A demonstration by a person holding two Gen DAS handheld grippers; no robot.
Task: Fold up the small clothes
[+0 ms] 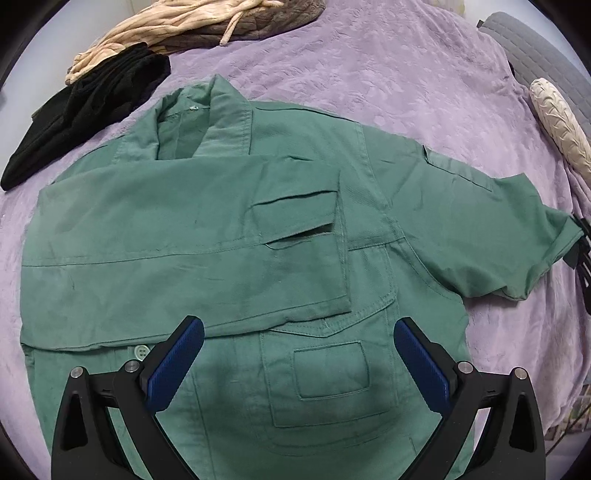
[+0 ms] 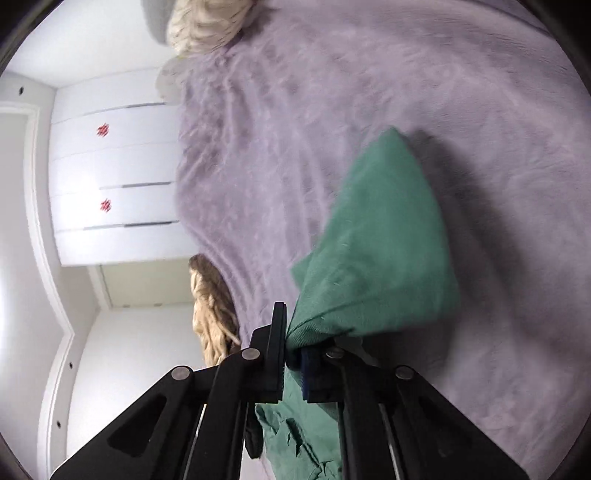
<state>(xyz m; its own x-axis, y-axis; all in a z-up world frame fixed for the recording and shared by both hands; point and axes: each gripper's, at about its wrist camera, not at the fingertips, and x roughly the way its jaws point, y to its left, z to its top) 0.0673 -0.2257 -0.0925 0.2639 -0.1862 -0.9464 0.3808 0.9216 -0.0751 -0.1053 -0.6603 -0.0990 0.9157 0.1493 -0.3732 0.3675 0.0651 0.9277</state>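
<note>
A green short-sleeved shirt (image 1: 207, 229) lies spread on a purple blanket (image 1: 388, 66), collar at the far side. Its left sleeve and side are folded across the chest. Its right sleeve (image 1: 498, 229) stretches out to the right, where the black right gripper (image 1: 581, 251) holds its cuff at the frame edge. My left gripper (image 1: 299, 354) is open and empty, hovering above the shirt's lower front with the chest pocket between its blue pads (image 1: 173, 365). In the right wrist view my right gripper (image 2: 291, 350) is shut on the green sleeve (image 2: 380, 258), lifted off the blanket (image 2: 295, 110).
A black garment (image 1: 85, 114) lies at the far left beside a beige and grey pile (image 1: 192, 22). A cream cushion (image 1: 557, 122) and a grey pad (image 1: 532, 48) lie at the far right. White cupboard doors (image 2: 110, 177) stand beyond the bed edge.
</note>
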